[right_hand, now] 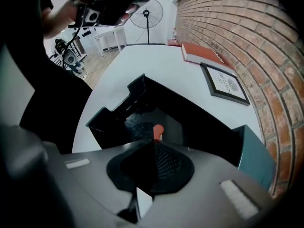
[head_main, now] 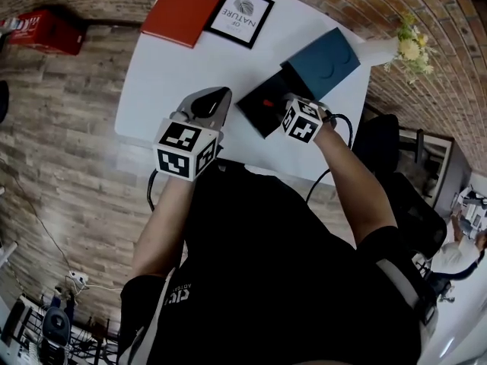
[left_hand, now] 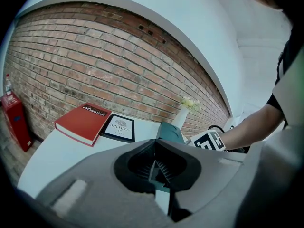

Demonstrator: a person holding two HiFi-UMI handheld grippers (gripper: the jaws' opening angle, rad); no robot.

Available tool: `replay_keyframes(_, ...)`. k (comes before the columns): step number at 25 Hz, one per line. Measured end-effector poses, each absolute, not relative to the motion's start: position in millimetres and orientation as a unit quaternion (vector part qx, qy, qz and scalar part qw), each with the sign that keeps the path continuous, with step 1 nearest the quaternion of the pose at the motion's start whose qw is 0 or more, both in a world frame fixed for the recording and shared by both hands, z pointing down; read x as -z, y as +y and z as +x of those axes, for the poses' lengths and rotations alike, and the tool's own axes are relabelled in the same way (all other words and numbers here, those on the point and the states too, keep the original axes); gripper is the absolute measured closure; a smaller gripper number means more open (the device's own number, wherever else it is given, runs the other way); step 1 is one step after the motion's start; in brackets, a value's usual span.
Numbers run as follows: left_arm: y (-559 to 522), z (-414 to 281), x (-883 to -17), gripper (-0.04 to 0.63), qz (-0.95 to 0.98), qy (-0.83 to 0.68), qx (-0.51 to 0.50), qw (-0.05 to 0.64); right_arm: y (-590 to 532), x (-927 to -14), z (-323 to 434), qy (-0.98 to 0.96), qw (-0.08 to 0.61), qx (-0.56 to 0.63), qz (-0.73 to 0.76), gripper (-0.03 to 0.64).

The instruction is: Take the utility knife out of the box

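Extraction incomplete. Knife [right_hand: 157, 129], orange part showing, lies inside the open box [right_hand: 112, 112] on the counter [head_main: 171, 74]. Right tool [right_hand: 154, 146] is closed just at that orange part; grip unconfirmed. Left tool [left_hand: 156, 167] is closed, empty, held aside. Lift-out remains.

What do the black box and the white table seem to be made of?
The black box looks like matt card or thin plastic: flat dull walls, crisp edges; which is unclear. The white table looks like smooth laminate or painted board: even, grainless.
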State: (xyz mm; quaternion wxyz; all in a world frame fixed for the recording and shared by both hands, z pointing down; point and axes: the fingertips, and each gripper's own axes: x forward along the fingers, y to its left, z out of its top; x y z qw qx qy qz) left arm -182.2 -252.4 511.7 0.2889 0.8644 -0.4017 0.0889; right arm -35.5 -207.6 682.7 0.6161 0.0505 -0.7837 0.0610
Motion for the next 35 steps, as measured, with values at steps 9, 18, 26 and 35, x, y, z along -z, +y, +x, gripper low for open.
replay_keyframes(9,-251,-181,-513,0.588,0.868,-0.393,-0.094,0.289,-213,-673,-33,-0.775,0.627,-0.050,0.052,0.502)
replay_keyframes(18,-257,-182,-519,0.588,0.868,-0.387,-0.097,0.295,-208,-688,-36,-0.767,0.637,-0.071,0.006,0.489)
replay_keyframes(26,-264,-178,-517,0.588,0.871,-0.382,-0.096,0.293,-208,-685,-37,-0.773,0.631,-0.068,0.003,0.561)
replay_keyframes(35,-264,-172,-519,0.588,0.874,-0.373,-0.106,0.293,-206,-675,-40,-0.792,0.601,-0.100,0.028,0.563)
